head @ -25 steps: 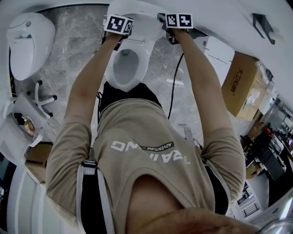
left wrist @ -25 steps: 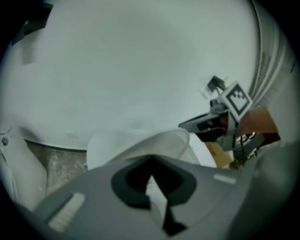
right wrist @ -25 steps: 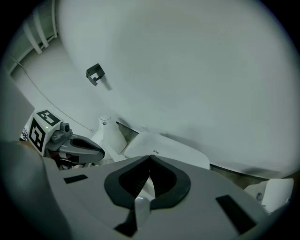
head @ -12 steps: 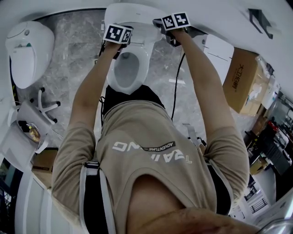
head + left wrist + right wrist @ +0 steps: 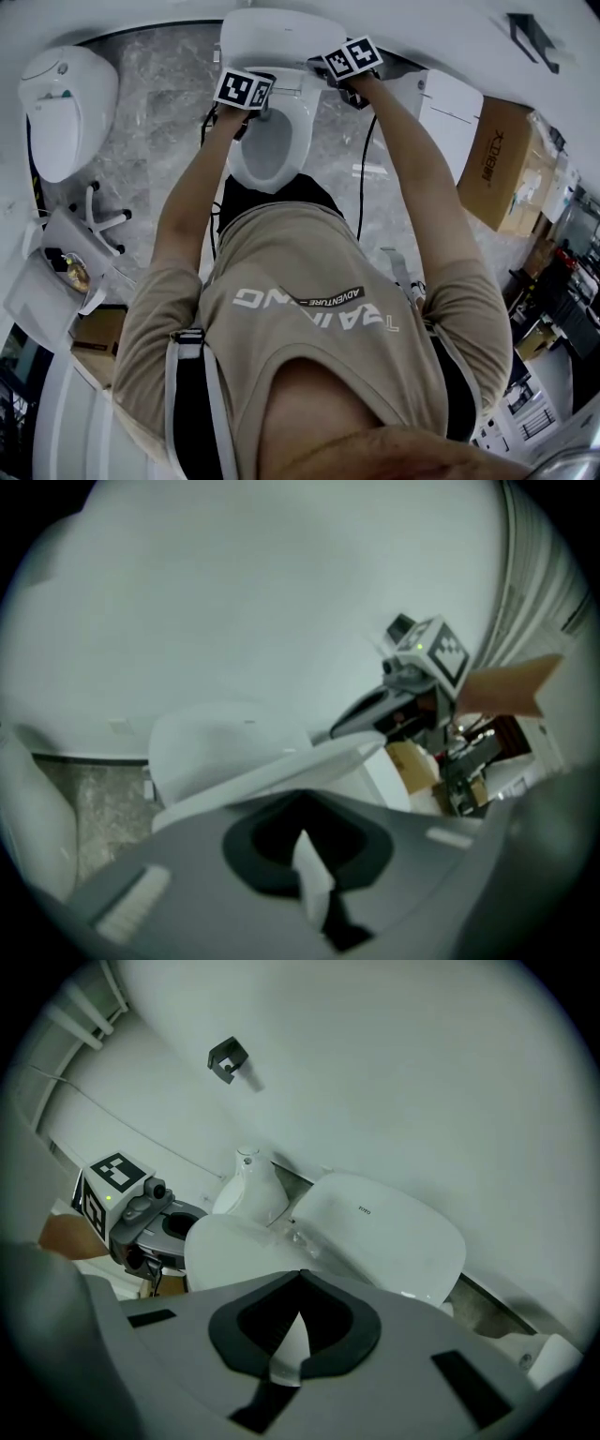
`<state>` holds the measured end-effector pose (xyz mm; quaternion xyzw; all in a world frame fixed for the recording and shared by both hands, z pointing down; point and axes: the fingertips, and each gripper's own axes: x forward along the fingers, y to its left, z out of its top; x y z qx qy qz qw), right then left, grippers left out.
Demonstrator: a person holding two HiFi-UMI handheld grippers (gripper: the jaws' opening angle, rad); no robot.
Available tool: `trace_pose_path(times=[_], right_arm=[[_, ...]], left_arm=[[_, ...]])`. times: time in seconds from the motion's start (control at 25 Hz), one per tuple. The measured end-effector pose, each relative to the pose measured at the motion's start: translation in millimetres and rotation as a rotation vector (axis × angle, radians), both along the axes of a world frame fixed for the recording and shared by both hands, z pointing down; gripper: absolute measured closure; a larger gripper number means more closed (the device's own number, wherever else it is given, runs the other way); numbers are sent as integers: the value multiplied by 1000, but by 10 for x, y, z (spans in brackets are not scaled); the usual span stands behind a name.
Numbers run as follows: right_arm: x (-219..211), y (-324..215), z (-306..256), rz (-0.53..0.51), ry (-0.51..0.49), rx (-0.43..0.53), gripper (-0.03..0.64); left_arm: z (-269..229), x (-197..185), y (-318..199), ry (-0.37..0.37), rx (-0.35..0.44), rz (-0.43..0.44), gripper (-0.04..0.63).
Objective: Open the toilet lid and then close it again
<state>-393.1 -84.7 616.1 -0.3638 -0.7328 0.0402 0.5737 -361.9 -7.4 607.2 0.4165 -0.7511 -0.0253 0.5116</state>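
Note:
The white toilet (image 5: 272, 141) stands at the top middle of the head view, its seat ring and bowl showing. Its lid (image 5: 281, 772) is part raised and slants over the bowl in front of the tank (image 5: 384, 1232). My left gripper (image 5: 255, 105) is at the lid's left side, shut, with nothing between its fingertips (image 5: 314, 883). My right gripper (image 5: 342, 80) is at the lid's right rim and looks shut (image 5: 286, 1349) too. From the left gripper view the right gripper (image 5: 375, 710) lies against the lid's far edge. From the right gripper view the left gripper (image 5: 164, 1227) sits beside the lid (image 5: 239, 1251).
A second white toilet (image 5: 66, 103) stands at the left, with a chair base (image 5: 98, 211) below it. A white unit (image 5: 450, 112) and a cardboard box (image 5: 492, 169) are at the right. A black cable (image 5: 361, 178) trails over the marble floor. A wall hook (image 5: 228, 1058) hangs above.
Both grippers have come down the picture toward the person, and the lid between them has tipped further over the bowl. The right gripper has rolled a little.

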Motion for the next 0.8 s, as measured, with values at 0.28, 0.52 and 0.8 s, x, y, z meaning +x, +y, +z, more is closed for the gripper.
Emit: trace_pose_path(times=[0.28,0.52,0.8], right_arm=[[369,69,-34,43,-1,-30,607],[705,98,-13,118,8,-91,607],[1249,246,46,113,-16,-111,607]], left_arm=[[24,365,95,44,16,2,591],[85,686,194,77,1,29,591],[221,1208,377,137,-22,21,591]])
